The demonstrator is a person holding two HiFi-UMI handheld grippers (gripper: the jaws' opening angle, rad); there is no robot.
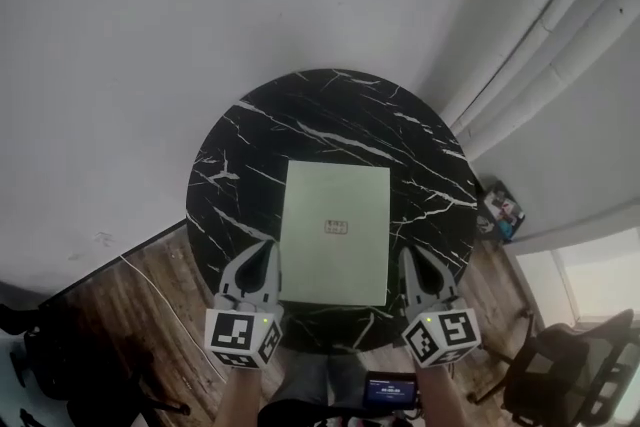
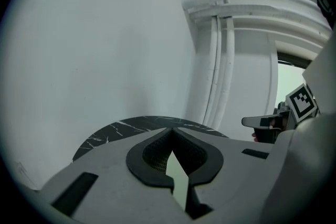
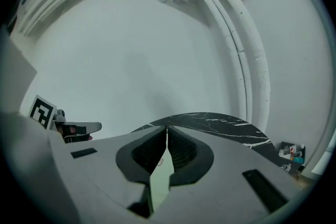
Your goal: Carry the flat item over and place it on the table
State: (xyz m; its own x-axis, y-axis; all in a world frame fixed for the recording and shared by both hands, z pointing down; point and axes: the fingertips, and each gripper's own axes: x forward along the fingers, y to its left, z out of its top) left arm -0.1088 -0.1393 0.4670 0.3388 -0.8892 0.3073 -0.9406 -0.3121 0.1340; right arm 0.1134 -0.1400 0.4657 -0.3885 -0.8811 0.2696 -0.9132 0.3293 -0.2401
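A pale green flat rectangular item [image 1: 335,230] with a small label lies flat in the middle of the round black marble table [image 1: 240,165]. My left gripper [image 1: 264,250] hovers just off the item's near left corner, shut, its tips meeting with nothing between them [image 2: 171,131]. At the near right corner my right gripper [image 1: 408,257] is shut and empty too [image 3: 166,128]. Neither overlaps the item in the head view. Both gripper views show a sliver of the green item [image 2: 178,176] [image 3: 157,181] through the slot behind the closed tips, with the table's far edge [image 2: 105,136] [image 3: 231,126] beyond.
A white wall stands behind the table, with white pipes [image 1: 560,25] running along its right side. Wooden floor [image 1: 150,305] surrounds the table. A small box [image 1: 503,210] lies on the floor at the right, and a dark chair [image 1: 565,365] stands at the lower right.
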